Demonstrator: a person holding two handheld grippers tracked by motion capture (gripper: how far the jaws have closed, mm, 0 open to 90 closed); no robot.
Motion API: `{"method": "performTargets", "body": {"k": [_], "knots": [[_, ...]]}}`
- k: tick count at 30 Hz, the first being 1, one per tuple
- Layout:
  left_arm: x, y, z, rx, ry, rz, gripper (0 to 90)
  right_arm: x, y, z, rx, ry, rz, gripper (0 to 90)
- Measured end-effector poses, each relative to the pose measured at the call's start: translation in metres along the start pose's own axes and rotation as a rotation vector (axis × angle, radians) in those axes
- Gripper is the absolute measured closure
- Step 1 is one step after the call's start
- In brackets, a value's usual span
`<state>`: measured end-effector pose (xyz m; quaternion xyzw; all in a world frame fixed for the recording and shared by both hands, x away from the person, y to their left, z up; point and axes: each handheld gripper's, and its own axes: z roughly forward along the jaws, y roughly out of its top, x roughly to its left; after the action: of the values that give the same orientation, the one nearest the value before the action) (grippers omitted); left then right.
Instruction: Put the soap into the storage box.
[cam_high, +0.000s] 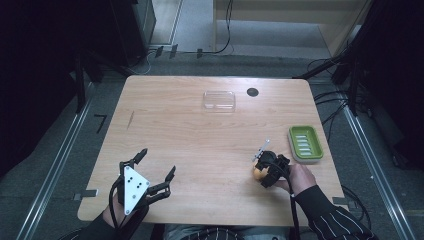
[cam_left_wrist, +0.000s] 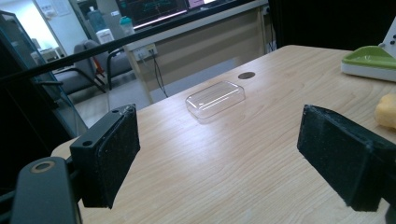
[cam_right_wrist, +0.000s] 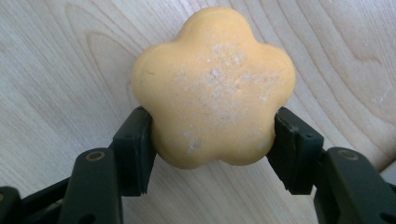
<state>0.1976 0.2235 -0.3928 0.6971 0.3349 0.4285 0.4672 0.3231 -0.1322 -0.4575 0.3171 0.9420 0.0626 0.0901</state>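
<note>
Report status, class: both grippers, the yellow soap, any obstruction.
Right gripper shut on flower-shaped soap. Left gripper open, nothing between its fingers. Green soap dish close by, path unobstructed.

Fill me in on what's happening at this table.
A person works at a wooden table with a gripper in each hand. The right gripper has its fingers shut on a yellow flower-shaped soap that sits near a green soap dish. The left gripper is open, holding nothing. A clear plastic lid lies at the far side.
</note>
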Motion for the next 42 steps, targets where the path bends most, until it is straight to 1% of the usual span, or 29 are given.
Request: {"method": "performTargets", "body": {"k": [3,4,6,8,11,12,14,16,17,20,21,22,26,32,33,34,35,36,38,39,40,42], "knots": [[0.0,0.0,0.0,-0.001,0.0,0.0,13.5,-0.001,-0.002,-0.002,-0.011,-0.002,0.001,40.2],[0.0,0.0,0.0,-0.002,0.0,0.0,13.5,-0.001,-0.002,-0.003,-0.013,-0.01,0.011,40.2],[0.0,0.0,0.0,0.001,0.0,0.001,13.5,-0.003,-0.003,-0.004,-0.021,-0.011,0.01,40.2],[0.0,0.0,0.0,0.0,0.001,0.0,13.5,-0.005,-0.004,-0.006,-0.028,-0.024,0.023,40.1],[0.0,0.0,0.0,0.0,0.001,0.0,13.5,-0.007,-0.005,-0.007,-0.035,-0.025,0.032,40.2],[0.0,0.0,0.0,0.002,0.001,0.001,13.5,-0.008,-0.006,-0.007,-0.034,-0.027,0.027,40.2],[0.0,0.0,0.0,0.002,0.0,0.001,13.5,-0.009,-0.007,-0.008,-0.034,-0.031,0.046,40.2],[0.0,0.0,0.0,0.001,0.001,0.0,13.5,-0.012,-0.007,-0.008,-0.039,-0.035,0.04,40.2],[0.0,0.0,0.0,0.001,0.001,0.0,13.5,-0.012,-0.008,-0.008,-0.041,-0.038,0.05,40.1],[0.0,0.0,0.0,0.002,0.001,0.001,13.5,-0.014,-0.009,-0.009,-0.041,-0.047,0.054,40.1],[0.0,0.0,0.0,0.002,0.0,0.001,13.5,-0.015,-0.009,-0.009,-0.045,-0.051,0.047,40.2],[0.0,0.0,0.0,0.002,0.001,0.001,13.5,-0.015,-0.009,-0.009,-0.055,-0.052,0.057,40.1],[0.0,0.0,0.0,0.002,0.0,0.001,13.5,-0.018,-0.01,-0.012,-0.067,-0.067,0.063,40.1],[0.0,0.0,0.0,0.002,0.001,0.001,13.5,-0.023,-0.013,-0.014,-0.071,-0.078,0.08,40.1],[0.0,0.0,0.0,0.002,0.001,0.001,13.5,-0.022,-0.013,-0.015,-0.068,-0.076,0.094,40.1],[0.0,0.0,0.0,0.003,0.001,0.001,13.5,-0.024,-0.014,-0.015,-0.072,-0.084,0.089,40.2],[0.0,0.0,0.0,0.003,0.0,0.002,13.5,-0.024,-0.014,-0.015,-0.073,-0.084,0.096,40.1],[0.0,0.0,0.0,0.003,0.0,0.003,13.5,-0.026,-0.014,-0.015,-0.072,-0.088,0.09,40.1],[0.0,0.0,0.0,0.002,0.0,0.001,13.5,-0.027,-0.015,-0.016,-0.072,-0.092,0.107,40.1],[0.0,0.0,0.0,0.001,0.001,0.0,13.5,-0.028,-0.016,-0.016,-0.073,-0.094,0.1,40.1],[0.0,0.0,0.0,0.001,0.001,0.0,13.5,-0.028,-0.016,-0.017,-0.077,-0.094,0.111,40.1],[0.0,0.0,0.0,0.002,0.001,0.001,13.5,-0.03,-0.017,-0.017,-0.077,-0.103,0.113,40.1]]}}
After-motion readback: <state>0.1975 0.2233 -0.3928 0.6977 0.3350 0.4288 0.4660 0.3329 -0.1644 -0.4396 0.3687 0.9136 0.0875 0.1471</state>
